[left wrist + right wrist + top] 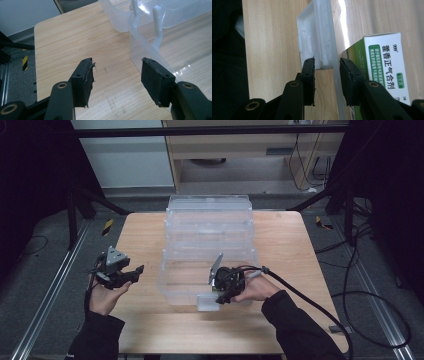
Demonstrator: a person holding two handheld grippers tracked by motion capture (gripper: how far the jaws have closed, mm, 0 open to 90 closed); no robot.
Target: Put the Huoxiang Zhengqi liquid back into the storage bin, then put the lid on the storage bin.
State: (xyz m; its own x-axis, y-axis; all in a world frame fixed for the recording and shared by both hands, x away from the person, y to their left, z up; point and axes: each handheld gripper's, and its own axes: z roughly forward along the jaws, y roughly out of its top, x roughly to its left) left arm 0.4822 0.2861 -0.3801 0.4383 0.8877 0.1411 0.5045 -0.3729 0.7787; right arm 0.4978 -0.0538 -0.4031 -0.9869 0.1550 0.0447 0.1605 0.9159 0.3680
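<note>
Straddling the near wall of the clear plastic box, the right gripper has its jaws either side of the latch; whether the pads press is hard to tell. A green-and-white carton lies inside, partly cut off. The left gripper hangs spread and empty over the table.
</note>
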